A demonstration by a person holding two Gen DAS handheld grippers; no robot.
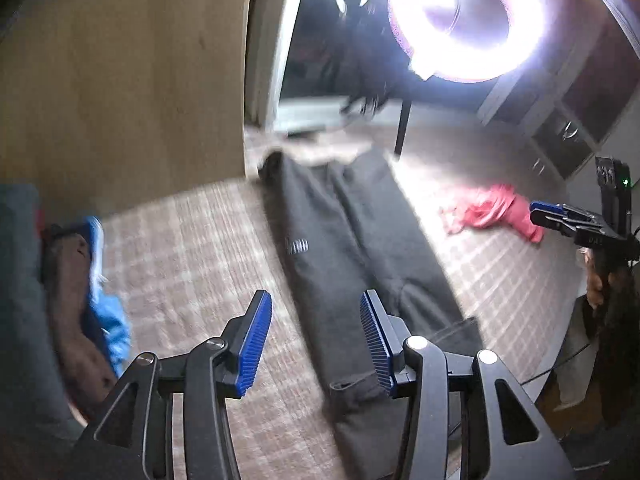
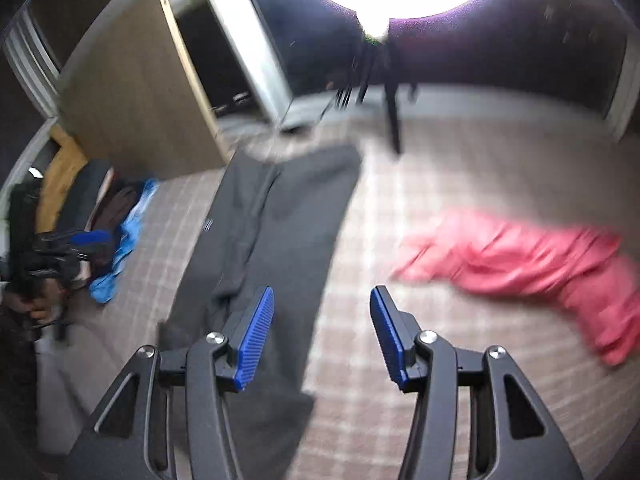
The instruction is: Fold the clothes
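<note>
Dark grey trousers [image 1: 352,248] lie folded lengthwise in a long strip on the checked bedcover [image 1: 192,248]. My left gripper [image 1: 314,344] hovers above their near end, open, with nothing between its blue pads. In the right wrist view the same trousers [image 2: 276,224] run up the left of centre. My right gripper [image 2: 322,334] is open above their right edge and the cover, holding nothing. A crumpled pink garment [image 2: 528,264] lies to the right; it is the pink garment [image 1: 496,210] in the left view too. The right gripper [image 1: 560,218] shows at that view's right edge.
A pile of clothes, brown, dark and light blue [image 1: 96,300], sits at the left; it is the pile [image 2: 116,224] beside a yellow item. A wooden wardrobe [image 1: 120,80] stands behind. A bright ring light [image 1: 468,20] on a stand glares at the top. A hand [image 2: 36,304] holds the left gripper.
</note>
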